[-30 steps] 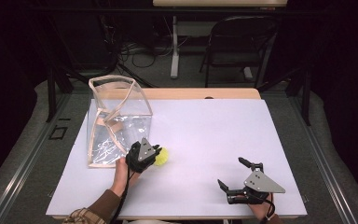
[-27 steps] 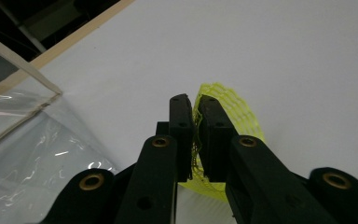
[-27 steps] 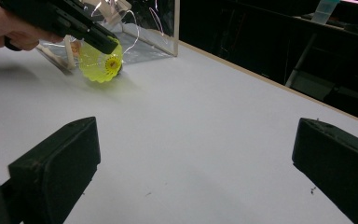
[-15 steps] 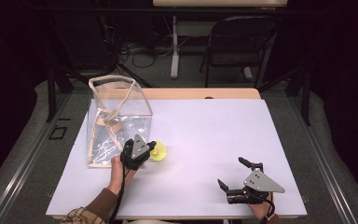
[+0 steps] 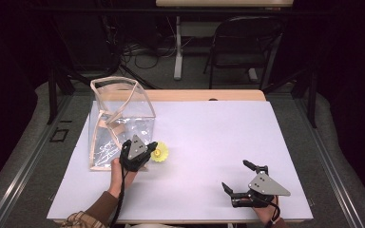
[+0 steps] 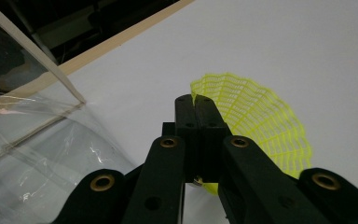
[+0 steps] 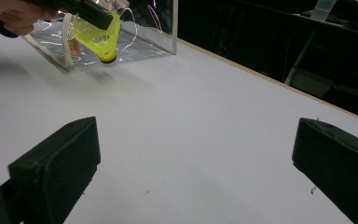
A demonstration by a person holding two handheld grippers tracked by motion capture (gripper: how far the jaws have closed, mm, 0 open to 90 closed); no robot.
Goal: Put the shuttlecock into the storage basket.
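One step in hand, as judged: carrying a yellow plastic shuttlecock with a mesh skirt [image 5: 160,153] toward a clear, tan-edged plastic container [image 5: 123,107]. Held just beside the container's near right corner, off the white bench [image 5: 209,128], rounded nose hanging down and skirt flaring upward. Gripped by the skirt's rim in the left gripper [image 5: 151,148]; jaws together on the mesh, with no gap visible between them in the left gripper view. Seen from the right gripper view hanging in front of the container's clear wall, shadow on the bench beneath.

Next, probably: lift higher than the container's tan rim, swing over the open top, then part the jaws to drop the shuttlecock inside. Calls for a light hold, since thin mesh may buckle or slip, and for enough height to miss the rim.

Well apart from the container, toward the near right of the bench, the right gripper [image 5: 235,175]: resting low, jaws wide apart, clamped on nothing.

Compared with a second ago: shuttlecock and left gripper slightly closer to the container; right gripper in the same spot, just as wide.
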